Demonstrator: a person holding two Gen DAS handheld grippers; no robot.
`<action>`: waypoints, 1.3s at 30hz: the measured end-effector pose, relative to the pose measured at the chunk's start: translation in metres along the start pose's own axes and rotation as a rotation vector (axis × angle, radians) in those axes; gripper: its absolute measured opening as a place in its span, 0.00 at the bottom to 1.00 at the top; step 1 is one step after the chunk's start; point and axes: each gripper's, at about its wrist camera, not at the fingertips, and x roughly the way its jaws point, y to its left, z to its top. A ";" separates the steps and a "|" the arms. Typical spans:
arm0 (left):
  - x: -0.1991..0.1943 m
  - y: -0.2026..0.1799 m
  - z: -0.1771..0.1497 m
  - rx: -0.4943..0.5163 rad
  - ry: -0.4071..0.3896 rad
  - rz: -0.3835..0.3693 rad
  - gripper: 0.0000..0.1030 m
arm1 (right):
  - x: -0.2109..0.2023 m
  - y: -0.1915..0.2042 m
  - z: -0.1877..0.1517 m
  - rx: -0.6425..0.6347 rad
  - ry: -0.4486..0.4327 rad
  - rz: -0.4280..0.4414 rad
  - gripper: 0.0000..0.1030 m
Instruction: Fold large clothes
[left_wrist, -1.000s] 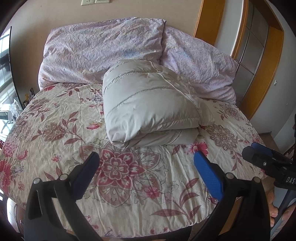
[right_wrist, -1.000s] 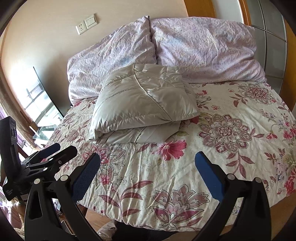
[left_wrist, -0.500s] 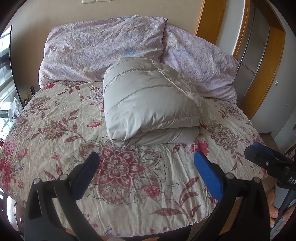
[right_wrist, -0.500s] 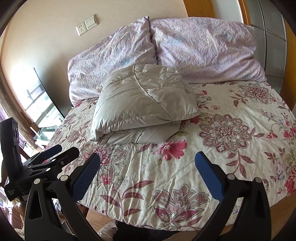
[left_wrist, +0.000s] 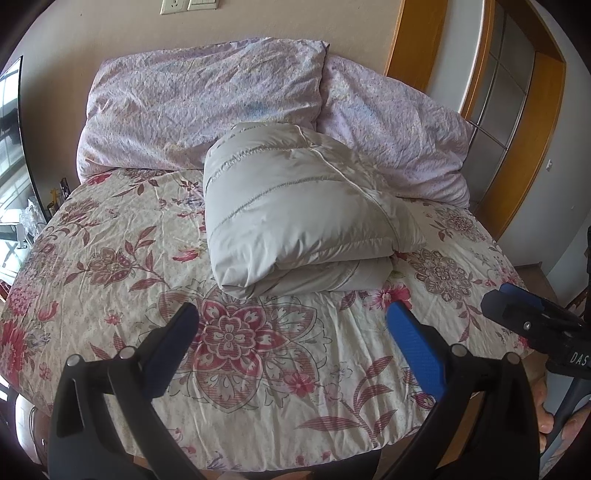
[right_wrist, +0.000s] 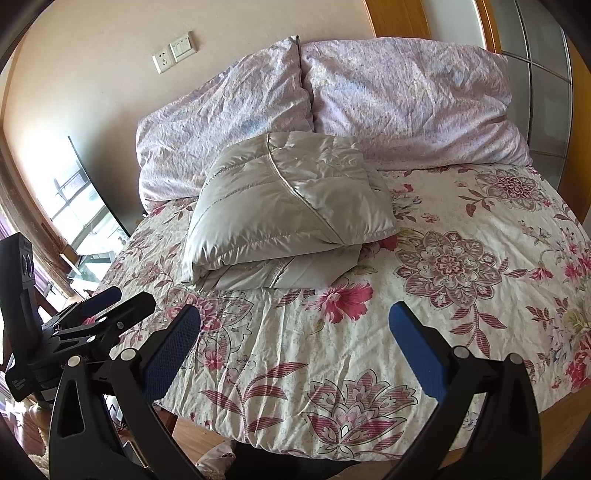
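A light grey puffy down jacket (left_wrist: 295, 210) lies folded into a thick bundle on the floral bedspread (left_wrist: 110, 266), close to the pillows; it also shows in the right wrist view (right_wrist: 288, 210). My left gripper (left_wrist: 295, 332) is open and empty, held over the near part of the bed, well short of the jacket. My right gripper (right_wrist: 295, 332) is open and empty too, also back from the jacket. Each gripper shows at the edge of the other's view, the right one (left_wrist: 524, 317) and the left one (right_wrist: 107, 310).
Two lilac pillows (left_wrist: 207, 107) (left_wrist: 395, 125) lean against the wall behind the jacket. A wooden door frame (left_wrist: 517, 147) stands right of the bed. A window and low table (right_wrist: 85, 229) are on the left. The bed's near edge (right_wrist: 332, 446) is just below my grippers.
Both grippers have drifted slightly back and up from the bed. The jacket has not moved.
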 end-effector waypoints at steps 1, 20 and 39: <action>0.000 0.000 0.000 0.000 0.001 -0.001 0.98 | 0.001 0.000 0.000 -0.001 0.002 0.000 0.99; 0.003 0.002 0.002 0.002 0.004 0.006 0.98 | 0.004 0.002 0.000 -0.001 0.008 0.001 0.99; 0.011 0.008 0.000 -0.010 0.016 -0.002 0.98 | 0.009 -0.003 0.001 -0.011 0.014 -0.001 0.99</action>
